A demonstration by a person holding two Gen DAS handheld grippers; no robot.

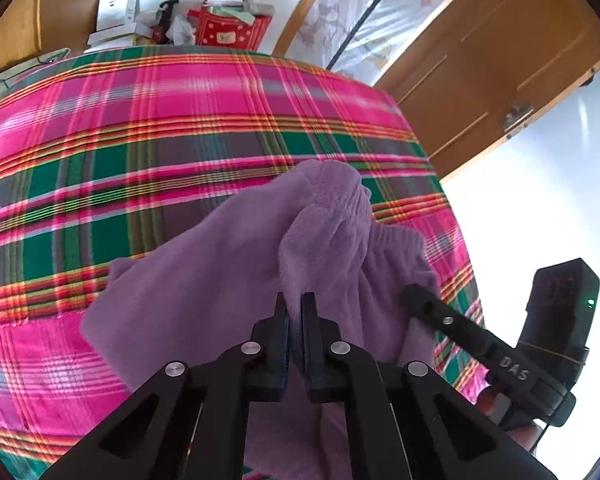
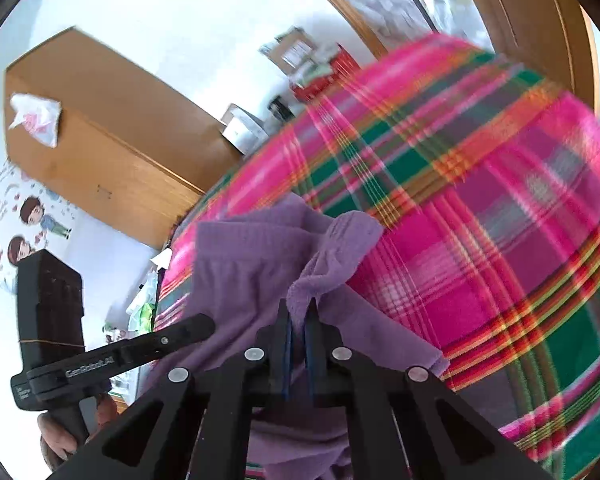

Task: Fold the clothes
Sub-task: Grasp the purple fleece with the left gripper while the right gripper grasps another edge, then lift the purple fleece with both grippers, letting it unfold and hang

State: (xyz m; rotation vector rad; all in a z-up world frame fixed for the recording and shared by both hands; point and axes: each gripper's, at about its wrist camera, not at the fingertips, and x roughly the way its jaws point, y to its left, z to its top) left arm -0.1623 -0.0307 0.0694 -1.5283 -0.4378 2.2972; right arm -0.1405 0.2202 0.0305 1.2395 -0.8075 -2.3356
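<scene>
The right gripper (image 1: 414,294) reads "DAS", the left gripper (image 2: 204,326) "GenRobot.AI".

My left gripper (image 1: 296,312) and right gripper (image 2: 300,320) are matte black, silver-riveted linkages; blue-edged pads, white lettering.

One purple fleece garment (image 1: 228,264) is seen on one pink-and-green plaid blanket (image 1: 180,120); two black two-finger grippers (image 1: 296,308) (image 2: 299,320) are counted.

"DAS" on right tool (image 1: 407,294); "GenRobot.AI" on left tool (image 2: 204,326).
</scene>
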